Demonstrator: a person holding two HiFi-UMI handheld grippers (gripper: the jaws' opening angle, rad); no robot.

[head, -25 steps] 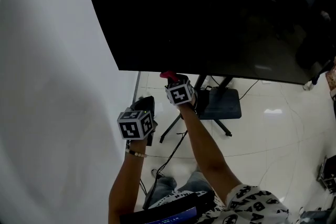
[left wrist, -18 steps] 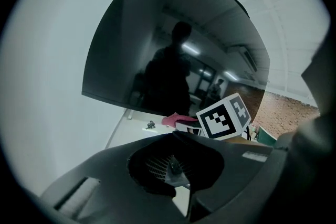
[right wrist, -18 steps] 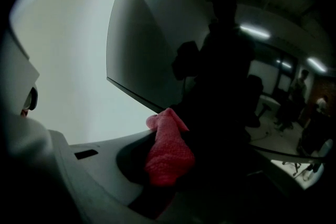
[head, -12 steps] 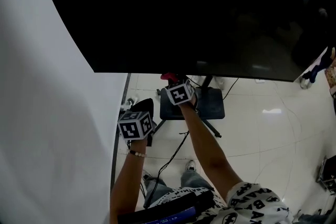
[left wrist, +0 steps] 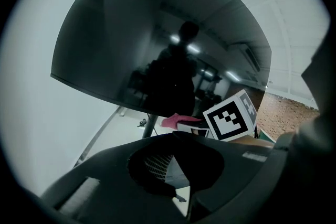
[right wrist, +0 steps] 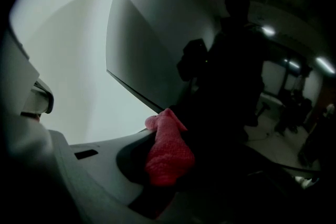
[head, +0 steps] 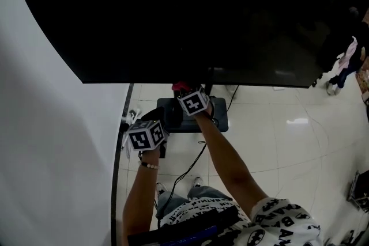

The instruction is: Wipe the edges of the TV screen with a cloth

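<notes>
The black TV screen (head: 202, 14) fills the top of the head view. A red cloth (head: 180, 87) is pressed against its bottom edge, left of the stand pole, with my right gripper (head: 187, 92) shut on it. In the right gripper view the cloth (right wrist: 168, 152) bulges out between the jaws, under the screen (right wrist: 152, 50). My left gripper (head: 158, 118) hangs lower and to the left, apart from the TV. Its jaws meet at the tips in the left gripper view, with nothing between them (left wrist: 176, 136). That view also shows the cloth (left wrist: 176, 121) and the screen (left wrist: 157, 34).
A white wall (head: 52, 152) runs down the left side. The dark base of the TV stand (head: 219, 121) sits on the glossy white floor (head: 288, 141), directly under my hands. A black cable (head: 190, 164) trails across the floor. A person (head: 349, 60) stands at the far right.
The TV's lower left corner now shows further left in the head view. My right gripper and the cloth are further from that corner along the bottom edge. The left gripper keeps its place.
</notes>
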